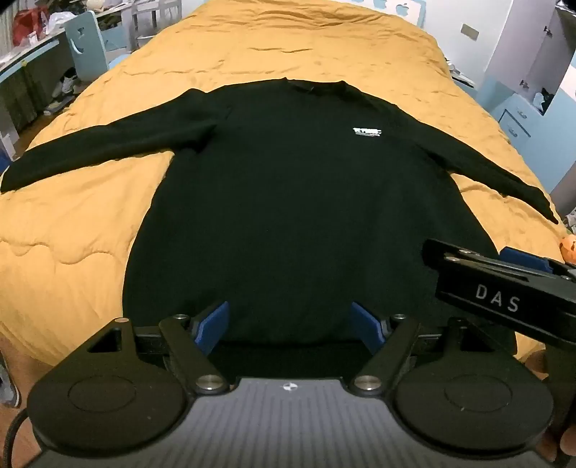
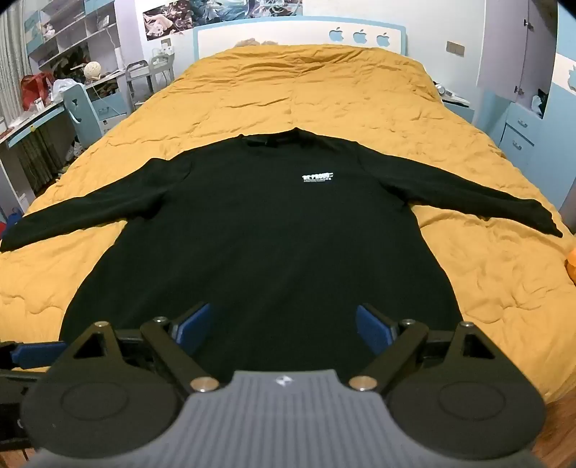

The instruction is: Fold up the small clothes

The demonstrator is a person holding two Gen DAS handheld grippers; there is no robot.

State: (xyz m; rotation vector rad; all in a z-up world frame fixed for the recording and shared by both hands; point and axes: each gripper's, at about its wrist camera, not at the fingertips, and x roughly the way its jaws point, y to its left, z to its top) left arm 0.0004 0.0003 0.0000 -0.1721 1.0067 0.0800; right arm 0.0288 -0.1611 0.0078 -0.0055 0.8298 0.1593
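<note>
A black long-sleeved sweater [image 1: 288, 201] lies flat and face up on a mustard-yellow quilt [image 1: 72, 230], sleeves spread to both sides, collar far, hem near. A small white logo [image 1: 366, 132] sits on its chest. It also shows in the right wrist view [image 2: 259, 244]. My left gripper [image 1: 289, 322] is open and empty above the hem. My right gripper [image 2: 282, 325] is open and empty above the hem too. The right gripper's body shows in the left wrist view [image 1: 504, 288] at the lower right. The left gripper's blue pad shows in the right wrist view [image 2: 36, 352].
The quilt [image 2: 486, 280] covers a wide bed with a blue-and-white headboard [image 2: 298, 34]. A desk and blue chair [image 2: 77, 108] stand left of the bed. Blue drawers [image 2: 518, 136] stand on the right. An orange object [image 1: 568, 246] lies at the bed's right edge.
</note>
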